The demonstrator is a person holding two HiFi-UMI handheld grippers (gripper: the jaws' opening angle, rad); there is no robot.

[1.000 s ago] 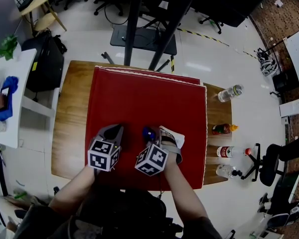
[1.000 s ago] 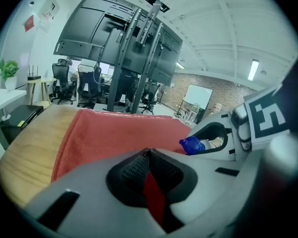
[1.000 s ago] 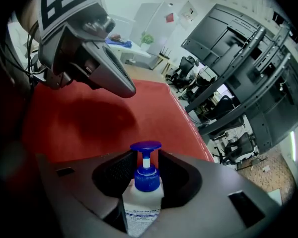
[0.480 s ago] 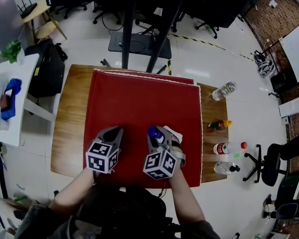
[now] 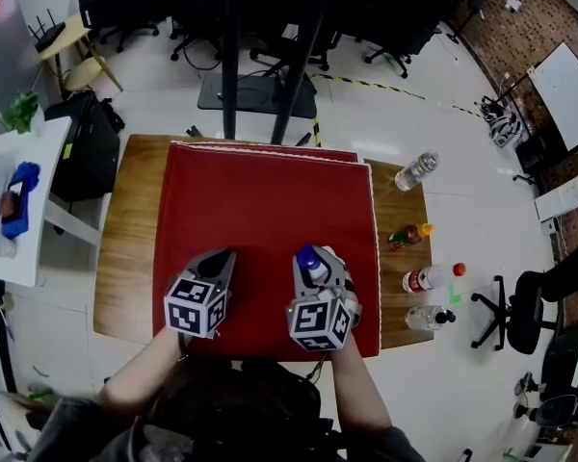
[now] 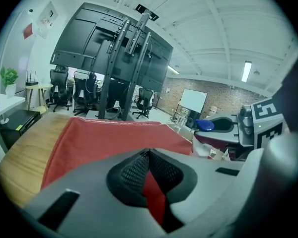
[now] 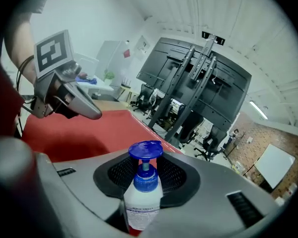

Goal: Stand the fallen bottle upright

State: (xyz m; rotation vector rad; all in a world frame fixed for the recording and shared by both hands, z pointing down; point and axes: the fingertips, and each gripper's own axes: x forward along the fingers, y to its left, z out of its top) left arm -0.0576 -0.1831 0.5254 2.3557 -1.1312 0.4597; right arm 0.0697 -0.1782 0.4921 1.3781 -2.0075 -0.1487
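Blue-capped pump bottle (image 7: 143,197) is clamped cap-up by right gripper (image 7: 145,168) over red cloth (image 5: 270,200); left gripper (image 6: 148,155) is closed, empty.

Inventory: one pump bottle (image 7: 143,197) with blue cap; four further bottles (image 5: 416,171) (image 5: 407,236) (image 5: 432,277) (image 5: 429,318); one red cloth (image 5: 270,200); one wooden table (image 5: 135,229); one white side table (image 5: 29,176).

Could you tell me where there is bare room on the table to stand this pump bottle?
The red cloth is bare across its middle and far half, ahead of the pump bottle. The wooden strip left of the cloth is free too. The right strip is crowded: four bottles along it.
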